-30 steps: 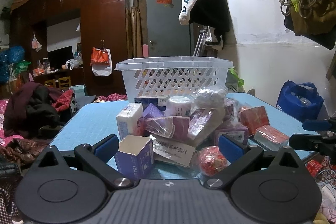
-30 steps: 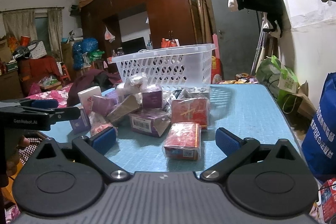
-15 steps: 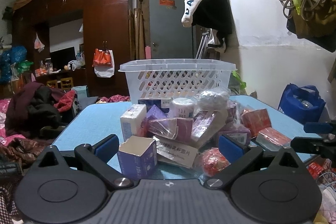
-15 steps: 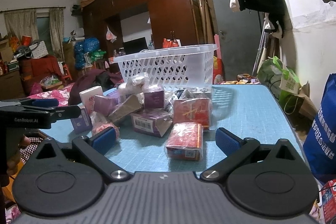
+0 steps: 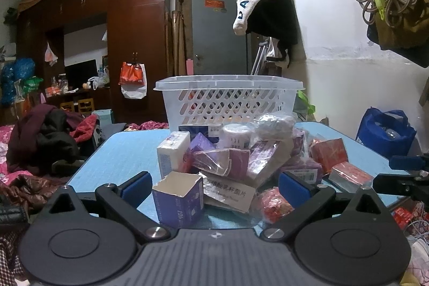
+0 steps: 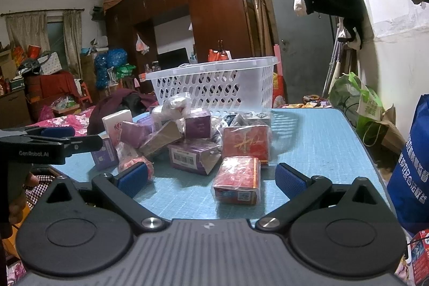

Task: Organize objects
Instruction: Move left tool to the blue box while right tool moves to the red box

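Both grippers wide open, holding nothing. My left gripper point(image 5: 213, 185) sits at the bench point(image 5: 120, 154) edge, torn purple box point(image 5: 178, 199) between its fingers. My right gripper point(image 6: 210, 177) frames the red wrapped pack point(image 6: 237, 180). Rest of the pile sits before the white basket point(image 6: 214, 87).

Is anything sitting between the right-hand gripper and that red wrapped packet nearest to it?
Nothing visible. The right gripper is open, and the red wrapped packet lies on the blue table just ahead of its fingertips, nearest of the pile. The white basket stands behind the pile.
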Demonstrator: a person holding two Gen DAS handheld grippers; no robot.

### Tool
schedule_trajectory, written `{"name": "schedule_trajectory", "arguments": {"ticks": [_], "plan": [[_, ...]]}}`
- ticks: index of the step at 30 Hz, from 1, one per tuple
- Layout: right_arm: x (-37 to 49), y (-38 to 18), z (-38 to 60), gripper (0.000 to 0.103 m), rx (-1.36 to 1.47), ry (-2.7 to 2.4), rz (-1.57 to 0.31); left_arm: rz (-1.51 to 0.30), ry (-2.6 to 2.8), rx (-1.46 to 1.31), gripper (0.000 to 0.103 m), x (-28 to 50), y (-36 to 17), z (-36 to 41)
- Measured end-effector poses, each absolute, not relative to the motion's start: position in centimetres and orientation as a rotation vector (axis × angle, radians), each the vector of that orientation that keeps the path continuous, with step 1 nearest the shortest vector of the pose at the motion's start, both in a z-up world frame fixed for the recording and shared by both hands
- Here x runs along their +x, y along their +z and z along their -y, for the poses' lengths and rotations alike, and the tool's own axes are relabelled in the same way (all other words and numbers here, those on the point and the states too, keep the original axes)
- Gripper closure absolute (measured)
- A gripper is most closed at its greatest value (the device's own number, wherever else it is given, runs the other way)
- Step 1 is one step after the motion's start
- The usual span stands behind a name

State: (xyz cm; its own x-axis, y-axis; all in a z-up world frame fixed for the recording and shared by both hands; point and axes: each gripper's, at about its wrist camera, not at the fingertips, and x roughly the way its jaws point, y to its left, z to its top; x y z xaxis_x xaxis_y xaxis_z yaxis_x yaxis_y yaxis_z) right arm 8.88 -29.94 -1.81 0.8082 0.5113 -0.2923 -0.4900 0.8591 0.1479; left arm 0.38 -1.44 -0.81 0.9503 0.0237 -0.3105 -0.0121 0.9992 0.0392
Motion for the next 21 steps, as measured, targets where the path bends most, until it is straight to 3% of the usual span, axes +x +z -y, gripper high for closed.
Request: {"name": "schedule_trajectory", "arguments": {"ticks": [21], "plan": [[8.8, -2.1, 29.8, 0.000, 0.063, 0.535, -0.334, -0.277, 0.047, 0.037, 0.001, -0.1, -0.9, -0.6]]}}
